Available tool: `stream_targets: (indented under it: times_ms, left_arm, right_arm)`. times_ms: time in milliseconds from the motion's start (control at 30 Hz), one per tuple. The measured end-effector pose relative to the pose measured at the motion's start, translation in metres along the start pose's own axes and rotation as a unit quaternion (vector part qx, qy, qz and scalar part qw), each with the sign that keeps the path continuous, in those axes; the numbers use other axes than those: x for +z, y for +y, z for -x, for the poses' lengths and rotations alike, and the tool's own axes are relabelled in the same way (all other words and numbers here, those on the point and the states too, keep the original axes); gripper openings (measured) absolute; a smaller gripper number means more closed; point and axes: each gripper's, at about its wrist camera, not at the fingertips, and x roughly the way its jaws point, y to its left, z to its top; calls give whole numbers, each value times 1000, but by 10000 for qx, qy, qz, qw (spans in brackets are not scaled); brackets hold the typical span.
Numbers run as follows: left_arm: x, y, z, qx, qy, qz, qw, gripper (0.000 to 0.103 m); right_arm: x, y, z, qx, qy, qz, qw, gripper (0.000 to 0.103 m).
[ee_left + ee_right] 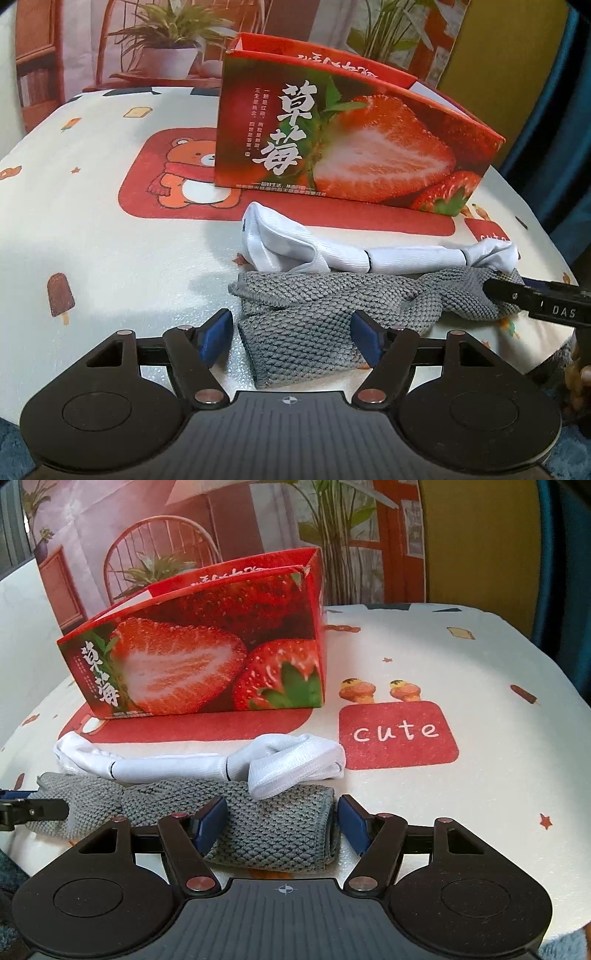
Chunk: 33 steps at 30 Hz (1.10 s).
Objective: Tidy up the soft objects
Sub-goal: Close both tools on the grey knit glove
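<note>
On the tablecloth, before the strawberry box, both grippers gape – left gripper and right gripper straddle the grey sock's ends. White sock touches it (overlap, probably) – may drag along.

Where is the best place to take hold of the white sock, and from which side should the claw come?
Probably grip the white sock at its thin twisted middle, coming from above with the fingers across its length. That part is narrow enough to fit between open fingers, while both ends are wide and loose. The right end overlaps the grey sock, and the box stands close behind, so a low approach from behind looks blocked.
</note>
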Motion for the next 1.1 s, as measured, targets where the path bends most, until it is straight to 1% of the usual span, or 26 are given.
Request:
stream_targets:
  times_ms: [67,133,300,733,767,800,833,867,900,967,1100]
  left_arm:
    - [0,0,0,-9,-5,12,10000,73]
    - [0,0,-1,-20,-7,-16,10000,75]
    - [-2,-4,-2,-61,-12,-128,9999,75]
    - [-3,-3,-3,-57,-47,-78,9999,73]
    - [-3,-2,-2,-57,-58,-62,9999,69]
    - [-3,-1,-2,-72,-72,-26,9999,56]
    - [-3,0,-1,-106,-86,14,9999,48]
    - [-3,2,1,-147,-104,60,9998,32]
    - [-2,4,3,-215,-136,121,9996,20]
    - [-2,5,10,-254,-308,150,9991,17]
    - [5,1,35,-153,-873,-52,9960,15]
  right_arm:
    - [0,3,0,61,18,69,10000,51]
    - [-1,4,-1,117,31,103,9999,48]
    - [-1,6,0,172,28,123,9998,45]
    - [-1,8,1,312,27,165,9994,38]
    - [-1,8,1,329,21,166,9993,36]
    - [-1,9,2,363,5,173,9992,35]
    - [0,9,3,408,-19,184,9990,31]
    - [0,10,5,464,-57,197,9987,28]
    - [2,11,8,554,-118,205,9982,27]
    - [5,12,16,753,-293,223,9965,23]
    - [17,17,33,1028,-660,313,9920,22]
